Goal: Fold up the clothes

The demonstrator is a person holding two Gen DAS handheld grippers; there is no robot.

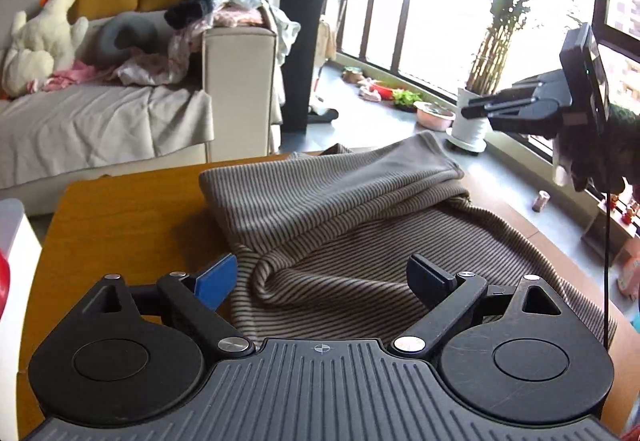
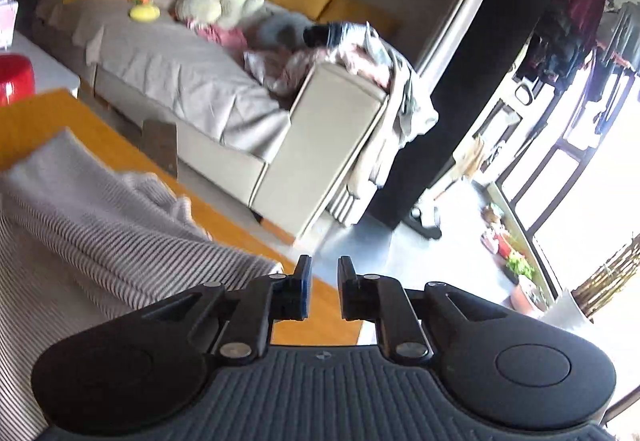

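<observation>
A brown-and-grey striped ribbed garment [image 1: 360, 225] lies rumpled on the orange-brown counter [image 1: 120, 225]. One part is folded back over the rest into a thick rounded layer, with a curled fold near the front. Its far edge reaches the counter's far side.

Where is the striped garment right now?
The striped garment lies bunched on the orange-brown table, directly ahead of the open left gripper in the left wrist view; in the right wrist view it sits lower left.
</observation>
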